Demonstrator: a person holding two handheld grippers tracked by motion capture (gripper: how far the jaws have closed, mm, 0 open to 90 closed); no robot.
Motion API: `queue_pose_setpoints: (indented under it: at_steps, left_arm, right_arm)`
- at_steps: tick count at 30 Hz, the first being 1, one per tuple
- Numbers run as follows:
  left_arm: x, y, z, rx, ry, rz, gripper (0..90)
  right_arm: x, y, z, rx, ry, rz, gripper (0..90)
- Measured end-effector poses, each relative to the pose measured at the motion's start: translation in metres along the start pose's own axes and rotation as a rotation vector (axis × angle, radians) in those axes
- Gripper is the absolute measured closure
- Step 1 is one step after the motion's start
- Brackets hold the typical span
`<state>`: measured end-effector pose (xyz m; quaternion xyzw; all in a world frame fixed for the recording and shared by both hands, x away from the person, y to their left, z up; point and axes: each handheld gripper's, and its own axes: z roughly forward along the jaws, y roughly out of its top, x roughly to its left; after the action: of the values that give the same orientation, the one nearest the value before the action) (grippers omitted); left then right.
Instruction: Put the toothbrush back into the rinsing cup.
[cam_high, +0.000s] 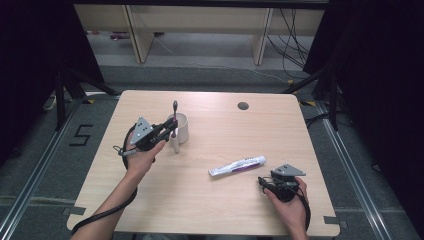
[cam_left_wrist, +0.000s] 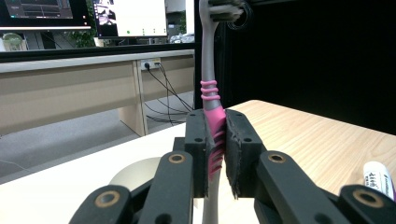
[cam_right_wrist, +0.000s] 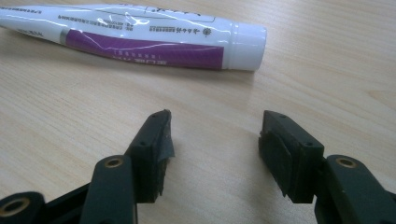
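- At a pale wooden table (cam_high: 200, 200), the left gripper (cam_high: 171, 131) is clamped on a toothbrush (cam_high: 174, 125), its two black jaws pressed flat against either side of the handle.
- From the left gripper view, the left gripper (cam_left_wrist: 217, 144) pinches the pink ribbed grip section of the toothbrush (cam_left_wrist: 211, 88); the grey neck rises upright above the jaws, with the bristle head at the top edge of the frame.
- The high view sets the brush upright beside a white cup (cam_high: 181, 127), its lower end near the cup's front wall; whether it touches the cup or the tabletop cannot be told.
- The rim of the cup (cam_left_wrist: 135, 175) appears just below and behind the jaws in the left gripper view.
- The right gripper (cam_high: 267, 181) rests low at the near right of the table in the person's hand, jaws parted wide and holding nothing.
- In the right gripper view, the right gripper (cam_right_wrist: 215, 140) has bare wood between its pads, which touch no object.
- A white-and-purple toothpaste tube (cam_right_wrist: 135, 37) lies flat on the table just ahead of the open jaws, cap to the right of that view, apart from both pads.
- Seen from above, the toothpaste tube (cam_high: 237, 165) lies between the two hands, nearer the right gripper.
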<state>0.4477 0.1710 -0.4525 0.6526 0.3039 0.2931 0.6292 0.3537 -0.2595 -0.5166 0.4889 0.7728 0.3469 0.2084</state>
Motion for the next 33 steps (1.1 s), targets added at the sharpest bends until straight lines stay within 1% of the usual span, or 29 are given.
queue_pose_setpoints:
  at_steps: [3,4,5,6,7,8,9,11,12,14,15,16,17,18,19,20,21,22,23,24,25,26,27,28,29,30,32,33]
  left_arm:
    - [0.0006,-0.0017,-0.0006,0.003,0.000,-0.001,79.8]
    - [0.0010,-0.0019,-0.0011,0.005,0.001,-0.002,79.8]
    - [0.0014,-0.0019,-0.0014,0.005,0.001,-0.001,79.8]
    - [0.0016,-0.0018,-0.0018,0.006,0.004,-0.002,79.8]
    - [0.0020,-0.0020,-0.0019,0.007,0.003,0.001,79.8]
    - [0.0020,-0.0022,-0.0019,0.011,0.005,0.000,79.7]
    - [0.0019,-0.0024,-0.0019,0.015,0.005,-0.001,79.7]
    - [0.0018,-0.0026,-0.0012,0.038,0.004,0.005,79.7]
    - [0.0016,-0.0026,-0.0012,0.049,0.007,0.008,79.6]
    - [0.0012,-0.0031,-0.0004,0.053,0.004,0.011,79.6]
    - [0.0009,-0.0031,-0.0010,0.066,0.009,0.012,79.6]
    - [0.0006,-0.0035,-0.0011,0.074,0.010,0.009,79.6]
    - [0.0007,-0.0037,-0.0012,0.081,0.010,0.011,79.6]
    - [0.0005,-0.0043,-0.0005,0.078,0.008,0.011,79.5]
    - [0.0004,-0.0042,-0.0011,0.090,0.012,0.013,79.5]
    - [0.0001,-0.0045,-0.0011,0.094,0.014,0.009,79.6]
    - [0.0002,-0.0045,-0.0013,0.098,0.016,0.009,79.5]
    - [0.0001,-0.0046,-0.0017,0.101,0.016,0.009,79.5]
    - [0.0002,-0.0046,-0.0019,0.104,0.016,0.011,79.5]
    - [0.0002,-0.0046,-0.0020,0.109,0.017,0.011,79.5]
    - [0.0001,-0.0045,-0.0021,0.112,0.018,0.011,79.5]
    - [0.0002,-0.0044,-0.0020,0.119,0.018,0.014,79.5]
    - [0.0001,-0.0044,-0.0019,0.125,0.018,0.015,79.4]
    - [0.0000,-0.0043,-0.0017,0.129,0.017,0.017,79.4]
    - [0.0000,-0.0043,-0.0014,0.134,0.015,0.018,79.3]
    - [0.0001,-0.0042,-0.0013,0.139,0.015,0.020,79.3]
    - [0.0007,-0.0046,-0.0013,0.142,0.015,0.018,79.3]
    - [0.0008,-0.0050,-0.0013,0.144,0.015,0.015,79.3]
  right_arm:
    - [-0.0001,0.0000,0.0001,-0.001,0.001,-0.001,44.0]
    - [-0.0007,0.0001,0.0002,-0.003,0.000,-0.009,44.1]
    - [-0.0008,0.0000,0.0005,-0.002,0.008,-0.005,44.1]
    - [-0.0002,-0.0001,0.0000,0.000,0.001,0.003,44.1]
    - [-0.0011,0.0001,0.0004,-0.005,0.001,-0.012,44.1]
    - [-0.0012,0.0001,0.0006,-0.005,0.005,-0.013,44.1]
    - [-0.0006,0.0000,0.0005,-0.001,0.009,-0.002,44.1]
    - [0.0007,-0.0001,-0.0004,0.002,-0.003,0.011,44.0]
    - [-0.0009,0.0000,0.0001,-0.003,-0.001,-0.007,44.1]
    - [0.0001,0.0000,-0.0001,0.001,0.000,0.002,44.1]
    - [-0.0012,0.0001,0.0005,-0.004,0.005,-0.013,44.1]
    - [-0.0010,0.0001,0.0004,-0.005,0.000,-0.013,44.1]
    - [-0.0024,0.0003,0.0001,-0.011,-0.011,-0.034,44.1]
    - [-0.0017,0.0002,0.0006,-0.007,0.000,-0.023,44.1]
    - [0.0017,-0.0002,-0.0008,0.010,0.000,0.027,44.1]
    - [-0.0010,0.0000,0.0004,-0.004,0.003,-0.008,44.1]
    - [-0.0008,0.0001,0.0001,-0.003,-0.002,-0.011,44.1]
    - [-0.0016,0.0002,0.0006,-0.005,0.005,-0.020,44.1]
    - [-0.0007,0.0000,0.0005,-0.001,0.009,-0.003,44.1]
    - [-0.0007,0.0000,0.0005,-0.002,0.008,-0.003,44.1]
    - [-0.0017,0.0002,0.0005,-0.008,-0.001,-0.023,44.1]
    - [-0.0023,0.0003,0.0001,-0.010,-0.010,-0.033,44.1]
    - [-0.0022,0.0003,0.0002,-0.010,-0.010,-0.031,44.1]
    - [-0.0017,0.0002,0.0006,-0.008,0.000,-0.023,44.1]
    - [-0.0009,0.0000,0.0005,-0.002,0.009,-0.005,44.1]
    - [-0.0017,0.0002,0.0005,-0.007,0.000,-0.022,44.1]
    - [-0.0006,0.0000,0.0002,-0.001,0.004,-0.002,44.1]
    - [-0.0008,0.0000,0.0006,-0.002,0.009,-0.003,44.0]
